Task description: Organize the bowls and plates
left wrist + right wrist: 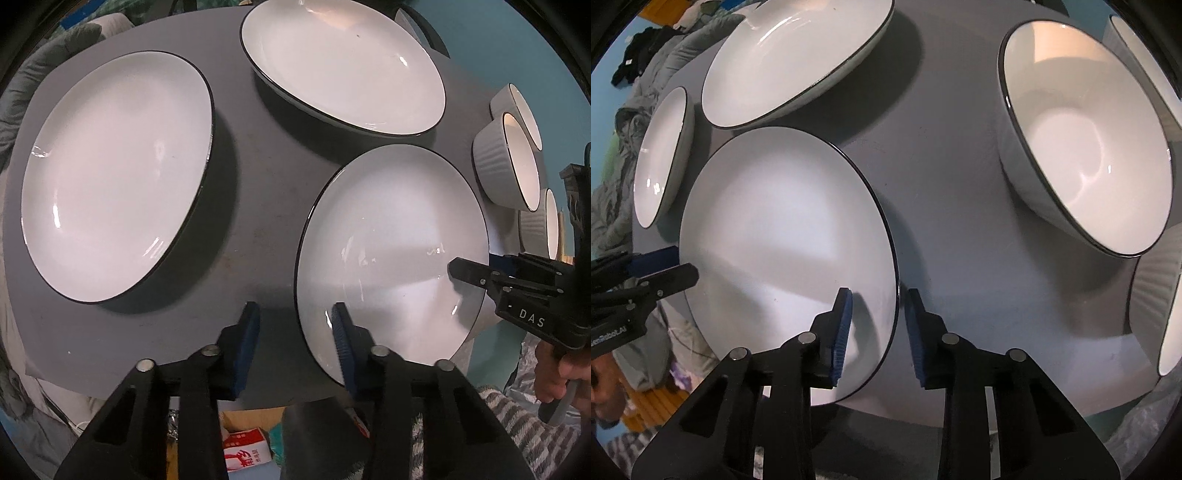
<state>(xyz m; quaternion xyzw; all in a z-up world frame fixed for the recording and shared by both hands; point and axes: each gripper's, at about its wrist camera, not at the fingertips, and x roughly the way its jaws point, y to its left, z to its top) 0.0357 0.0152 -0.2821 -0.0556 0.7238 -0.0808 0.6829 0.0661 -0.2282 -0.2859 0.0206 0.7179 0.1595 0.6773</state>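
Three white black-rimmed plates lie on a round grey table (pixel 258 206). The near plate (pixel 391 254) (pixel 783 251) sits between both grippers. My left gripper (pixel 295 332) is open, its jaws straddling that plate's near-left rim. My right gripper (pixel 877 325) is open, its jaws straddling the plate's right rim; it also shows in the left wrist view (pixel 469 273). Two more plates lie at the left (pixel 114 173) and at the back (pixel 343 62). Several white ribbed bowls (pixel 506 162) (pixel 1086 136) stand at the right edge.
The table edge runs close under both grippers. A red and white carton (pixel 243 454) and a striped cloth (pixel 535 435) lie below the table. Grey clothing (pixel 661 55) is heaped beyond the far side.
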